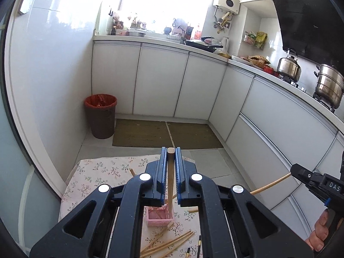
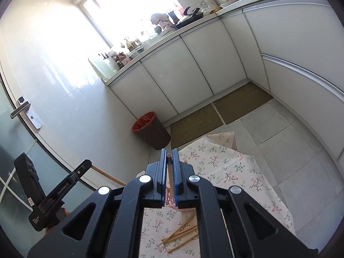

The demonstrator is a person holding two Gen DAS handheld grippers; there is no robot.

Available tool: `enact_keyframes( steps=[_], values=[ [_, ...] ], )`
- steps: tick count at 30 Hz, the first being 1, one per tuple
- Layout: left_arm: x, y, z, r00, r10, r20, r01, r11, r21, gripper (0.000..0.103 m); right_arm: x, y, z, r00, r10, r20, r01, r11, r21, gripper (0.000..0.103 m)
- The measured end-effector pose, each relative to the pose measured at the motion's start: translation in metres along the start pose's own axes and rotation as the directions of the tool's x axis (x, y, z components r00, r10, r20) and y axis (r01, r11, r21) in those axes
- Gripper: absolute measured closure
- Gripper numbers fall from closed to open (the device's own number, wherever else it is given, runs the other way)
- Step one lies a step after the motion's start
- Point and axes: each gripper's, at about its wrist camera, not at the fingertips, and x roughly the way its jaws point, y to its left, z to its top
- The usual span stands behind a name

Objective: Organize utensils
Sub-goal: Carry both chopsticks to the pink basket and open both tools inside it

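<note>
My left gripper (image 1: 171, 153) is shut on a wooden chopstick (image 1: 170, 178) and holds it upright over a pink utensil holder (image 1: 159, 217) on the floral tablecloth (image 1: 96, 176). My right gripper (image 2: 169, 155) is shut on another wooden chopstick (image 2: 169, 173) above the same cloth (image 2: 225, 172). The right gripper also shows at the right edge of the left wrist view (image 1: 311, 178), its chopstick (image 1: 271, 185) sticking out sideways. Several loose chopsticks (image 1: 169, 243) lie on the cloth below the holder, and they show in the right wrist view too (image 2: 182, 234).
A brown bin with a red liner (image 1: 101, 116) stands on the floor by the wall. White cabinets (image 1: 161, 81) and a cluttered counter run behind and to the right. Pots (image 1: 329, 86) sit on the stove. Floor mats (image 1: 167, 134) lie beyond the table.
</note>
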Motion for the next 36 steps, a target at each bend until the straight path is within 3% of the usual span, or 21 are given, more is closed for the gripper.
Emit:
enact_keyframes(
  steps=[8, 10, 11, 12, 14, 19, 24, 30, 35, 36],
  values=[
    [0.067, 0.025, -0.023, 0.995, 0.049, -0.091, -0.051, 0.998, -0.024, 0.096, 0.05, -0.001, 0.002, 0.998, -0.008, -0.061, 0.008, 1.0, -0.013, 0.098],
    [0.081, 0.032, -0.035, 0.99, -0.003, -0.14, -0.003, 0.999, -0.039, 0.094, 0.063, 0.001, -0.002, 0.997, -0.012, -0.076, 0.01, 1.0, -0.022, 0.098],
    [0.084, 0.034, -0.041, 0.989, -0.014, -0.148, 0.008, 0.999, -0.042, 0.084, 0.07, 0.002, -0.004, 0.996, -0.017, -0.084, 0.014, 0.999, -0.03, 0.098],
    [0.083, 0.037, -0.045, 0.989, -0.006, -0.145, 0.0, 0.999, -0.043, 0.072, 0.075, 0.003, -0.006, 0.995, -0.021, -0.093, 0.018, 0.999, -0.036, 0.098],
    [0.077, 0.045, -0.05, 0.993, 0.0, -0.114, -0.008, 0.997, -0.073, 0.059, 0.087, 0.006, -0.01, 0.993, -0.03, -0.111, 0.024, 0.999, -0.048, 0.098],
    [0.041, 0.072, -0.04, 1.0, 0.019, -0.014, -0.021, 0.981, -0.194, 0.059, 0.107, 0.016, -0.023, 0.989, -0.06, -0.132, 0.048, 0.994, -0.094, 0.098],
    [0.007, 0.09, -0.032, 0.995, 0.04, 0.087, -0.015, 0.963, -0.271, 0.048, 0.132, 0.032, -0.041, 0.983, -0.113, -0.145, 0.088, 0.982, -0.165, 0.098],
    [0.01, 0.096, -0.032, 0.997, 0.045, 0.061, -0.027, 0.962, -0.273, 0.047, 0.158, 0.045, -0.062, 0.97, -0.178, -0.168, 0.133, 0.959, -0.25, 0.095],
    [0.014, 0.091, -0.038, 0.999, 0.051, 0.019, -0.045, 0.972, -0.23, 0.042, 0.147, 0.046, -0.064, 0.969, -0.209, -0.13, 0.171, 0.951, -0.256, 0.094],
    [0.014, 0.091, -0.04, 0.998, 0.053, 0.014, -0.049, 0.973, -0.225, 0.038, 0.142, 0.046, -0.064, 0.97, -0.215, -0.117, 0.179, 0.949, -0.26, 0.088]
  ],
)
